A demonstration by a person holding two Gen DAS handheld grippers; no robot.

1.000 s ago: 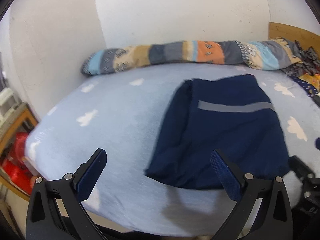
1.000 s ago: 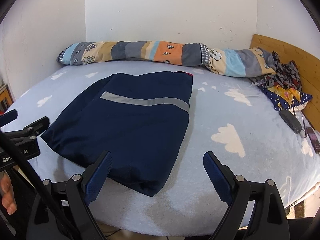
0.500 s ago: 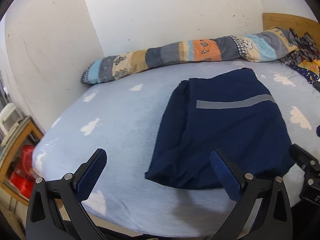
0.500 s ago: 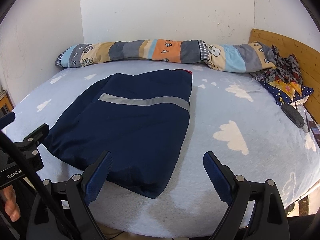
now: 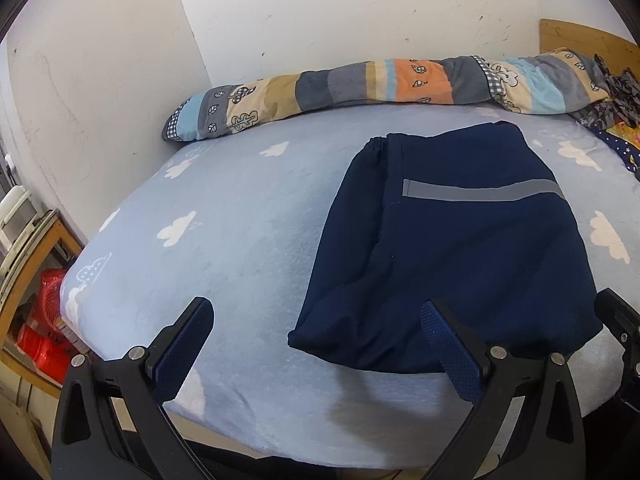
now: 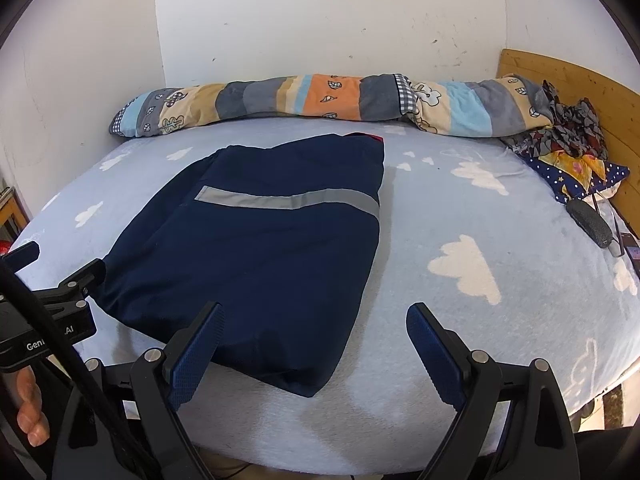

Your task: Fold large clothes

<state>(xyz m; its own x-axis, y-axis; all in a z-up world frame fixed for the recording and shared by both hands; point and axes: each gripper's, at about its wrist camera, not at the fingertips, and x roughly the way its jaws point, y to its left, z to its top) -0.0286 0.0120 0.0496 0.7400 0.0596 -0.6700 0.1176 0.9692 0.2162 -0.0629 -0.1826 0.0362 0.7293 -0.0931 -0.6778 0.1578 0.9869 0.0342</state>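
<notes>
Bed (image 5: pixel 240 216) w/ light-blue cloud-print sheet fills both views; everything below is placed rel. to it. White wall (image 6: pixel 320 20) behind the bed's far side. Wooden headboard (image 6: pixel 568 80) at the bed's right end in right-wrist view. Long rolled patchwork blanket (image 6: pixel 320 98) lies along the bed's far edge, against the wall.

Navy garment (image 5: pixel 452 248), folded into a rough rectangle w/ a grey reflective stripe (image 6: pixel 288 200) across it, lies flat on the bed, mid-to-near part; its near hem is close to the bed's front edge. A bit of red shows at its far corner.

Crumpled patterned cloth pile (image 6: pixel 568 140) on the bed's right end by the headboard; dark oblong item (image 6: pixel 590 222) just in front of that, on the sheet. Red plastic item (image 5: pixel 44 320) off the bed's left end, low, beside a wooden frame.

Left gripper (image 5: pixel 316 338): jaws spread wide, holding nothing, at the bed's front edge, right finger over the garment's near hem. Right gripper (image 6: pixel 314 340): also released, empty, at the front edge over the garment's near right corner. A person's fingers (image 6: pixel 30 412) show off the bed's front-left, gripping the left tool.
</notes>
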